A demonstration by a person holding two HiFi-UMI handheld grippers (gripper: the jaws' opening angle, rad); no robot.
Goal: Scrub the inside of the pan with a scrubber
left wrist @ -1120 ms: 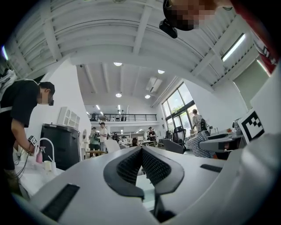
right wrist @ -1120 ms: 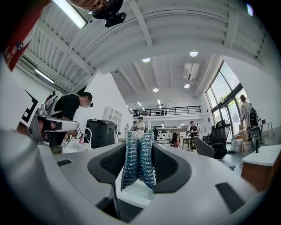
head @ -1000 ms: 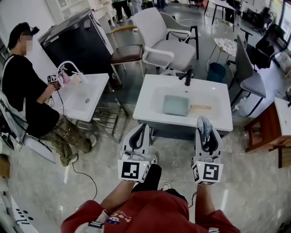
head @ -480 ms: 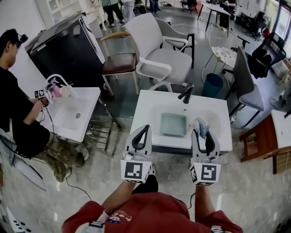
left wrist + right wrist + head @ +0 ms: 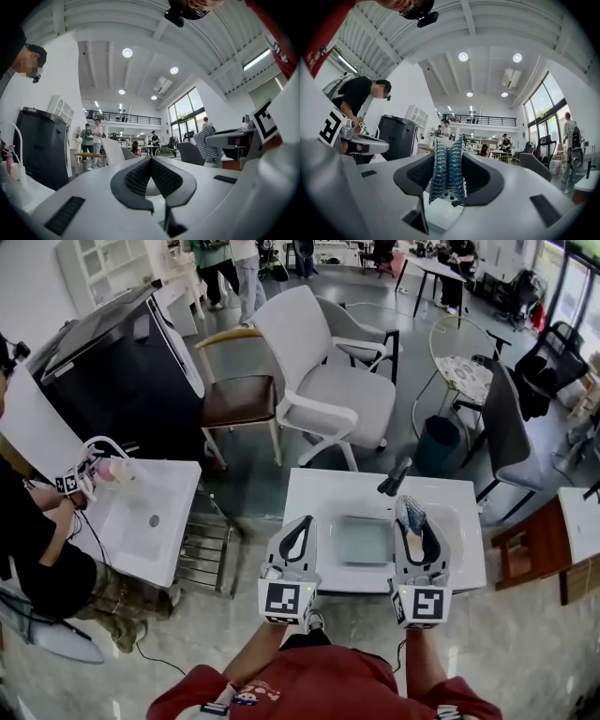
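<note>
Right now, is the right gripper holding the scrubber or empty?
Holding it: the right gripper has its jaws pressed on both sides of the blue mesh scrubber, seen in its own view.

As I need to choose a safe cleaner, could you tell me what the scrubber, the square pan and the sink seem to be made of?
The blue-silver mesh scrubber looks like knitted metallic or plastic filament, given its glinting looped strands. The square grey-green pan appears to be matte coated metal, though it is too small to confirm. The white rectangular sink looks like glossy ceramic.

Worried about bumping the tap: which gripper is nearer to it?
Right. The right gripper hovers just short of the tap; the left gripper is farther off, to its left.
</note>
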